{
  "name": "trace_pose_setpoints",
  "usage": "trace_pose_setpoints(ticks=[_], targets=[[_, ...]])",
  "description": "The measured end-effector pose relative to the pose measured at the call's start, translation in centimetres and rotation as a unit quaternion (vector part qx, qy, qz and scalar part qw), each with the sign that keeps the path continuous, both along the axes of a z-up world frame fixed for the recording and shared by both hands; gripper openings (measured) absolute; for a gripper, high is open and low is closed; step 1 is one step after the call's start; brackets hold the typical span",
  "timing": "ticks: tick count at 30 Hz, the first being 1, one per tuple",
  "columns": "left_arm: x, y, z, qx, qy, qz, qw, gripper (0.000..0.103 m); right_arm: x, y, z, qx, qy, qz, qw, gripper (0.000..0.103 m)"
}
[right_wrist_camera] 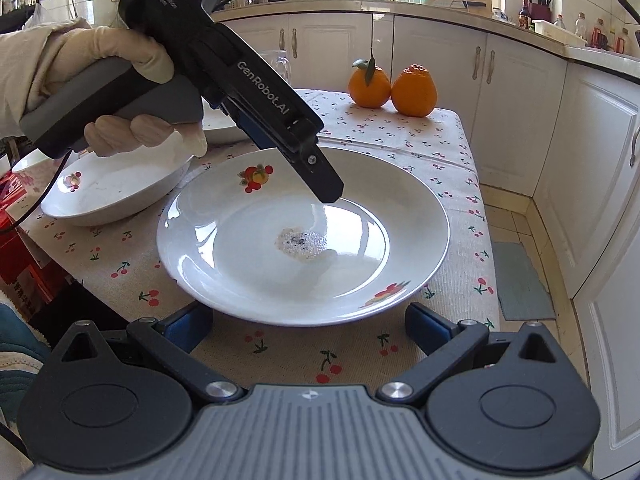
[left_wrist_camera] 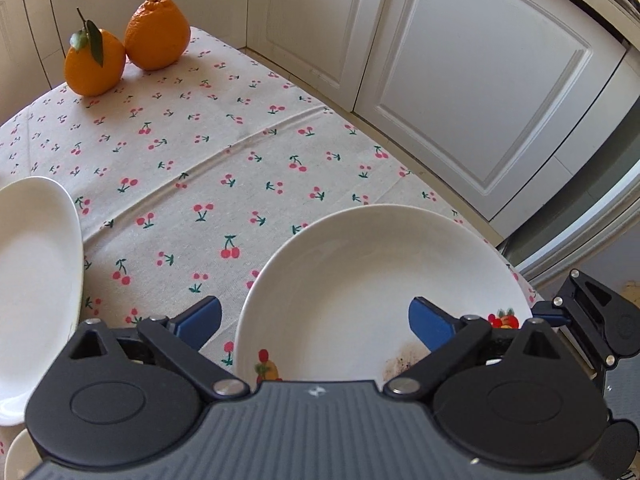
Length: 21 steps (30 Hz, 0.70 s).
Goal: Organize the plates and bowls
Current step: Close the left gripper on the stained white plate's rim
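Cabinets: white panelled kitchen cabinet doors (right_wrist_camera: 516, 112) run along the far side and the right of the table, under a counter crowded with bottles and utensils.
Table: small table under a cream tablecloth printed with red cherries (left_wrist_camera: 192, 168), a crease line across the cloth.
Plate: large white round ceramic plate with fruit decals on its rim (right_wrist_camera: 304, 236) lies flat on the cloth near the table's front edge; a dark, speckled smear of residue sits in its centre.
Bowl: white ceramic bowl with a small fruit decal inside (right_wrist_camera: 116, 192) stands just left of the plate, rims very close; whether they touch I cannot tell. More white crockery lies behind it, mostly hidden.
Left gripper: black two-finger tool with blue pads (left_wrist_camera: 316, 324), held in a cream-gloved hand (right_wrist_camera: 104, 92), angled steeply down over the plate's far-left rim. Jaws spread wide; left pad over bare cloth, right pad over the plate's well, nothing clamped.
Right gripper: same make (right_wrist_camera: 310, 328), low at the table's front edge, just short of the plate's near rim. Jaws wide apart, gripping nothing.
Fruit: two oranges, one with a green leaf on its stem (right_wrist_camera: 369, 84), the other knobbly-topped (right_wrist_camera: 414, 90), touching at the far end of the table, well apart from the plate.
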State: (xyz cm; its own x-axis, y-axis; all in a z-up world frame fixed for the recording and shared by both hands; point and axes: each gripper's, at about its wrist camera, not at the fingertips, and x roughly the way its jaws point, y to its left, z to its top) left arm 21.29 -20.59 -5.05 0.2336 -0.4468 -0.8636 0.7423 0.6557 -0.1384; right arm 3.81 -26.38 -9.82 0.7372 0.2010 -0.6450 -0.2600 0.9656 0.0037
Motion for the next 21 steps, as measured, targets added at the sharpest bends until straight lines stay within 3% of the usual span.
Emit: trace_pose_setpoints(ticks=[11,21], targets=[[1.4,-0.3,-0.3,0.003,0.034,-0.025,0.9991,0.068,0.9,0.1,0.5,-0.002,0.017,0.025,1.0,0.103],[1.4,-0.5,-0.1,0.01,0.032,-0.037,0.9988,0.066,1.4,0.2,0.8,-0.005,0.029,0.025,0.999,0.103]])
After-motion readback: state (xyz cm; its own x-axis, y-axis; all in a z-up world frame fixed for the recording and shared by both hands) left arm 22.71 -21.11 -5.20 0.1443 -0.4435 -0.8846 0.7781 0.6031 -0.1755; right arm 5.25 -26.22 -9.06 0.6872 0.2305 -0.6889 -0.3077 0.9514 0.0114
